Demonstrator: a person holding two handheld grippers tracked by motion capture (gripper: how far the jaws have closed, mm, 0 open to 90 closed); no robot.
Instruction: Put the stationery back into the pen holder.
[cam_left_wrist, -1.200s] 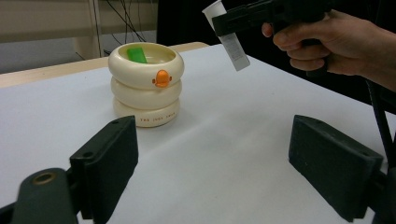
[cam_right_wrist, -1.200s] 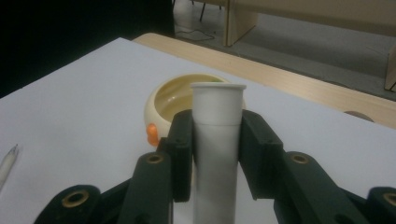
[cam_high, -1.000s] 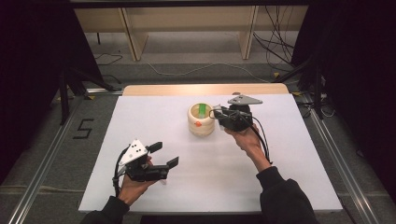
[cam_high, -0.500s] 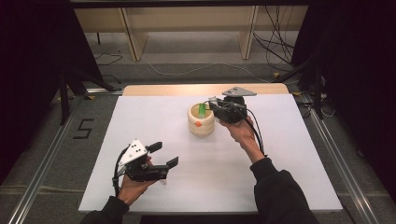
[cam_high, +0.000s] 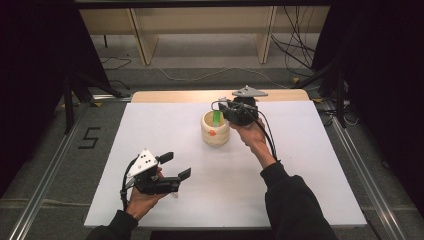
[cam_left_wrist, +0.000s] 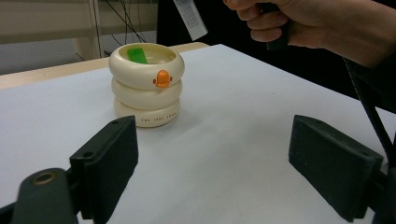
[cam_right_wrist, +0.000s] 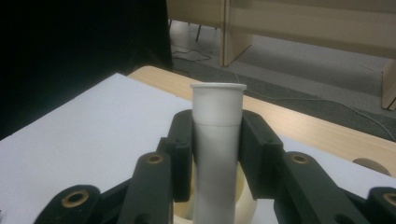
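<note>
1. The white table (cam_high: 150, 130) is carrying a cream ringed holder (cam_high: 215, 128) near its far middle, a green piece (cam_high: 216, 118) standing inside.
2. The left claw (cam_high: 175, 166) is idling wide open and empty, near the front edge.
3. The right claw (cam_right_wrist: 217, 140) is pinching a white tube (cam_right_wrist: 217, 140) upright just over the holder's mouth.
4. Risk, I reckon: the tube catching the rim or the green piece and tipping the holder.

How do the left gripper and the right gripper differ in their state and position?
The left gripper has its jaws wide apart and holds nothing; the right gripper is shut on a white tube. The left one is at the table's near side; the right one is over the cream holder. Each is held by one hand.
</note>
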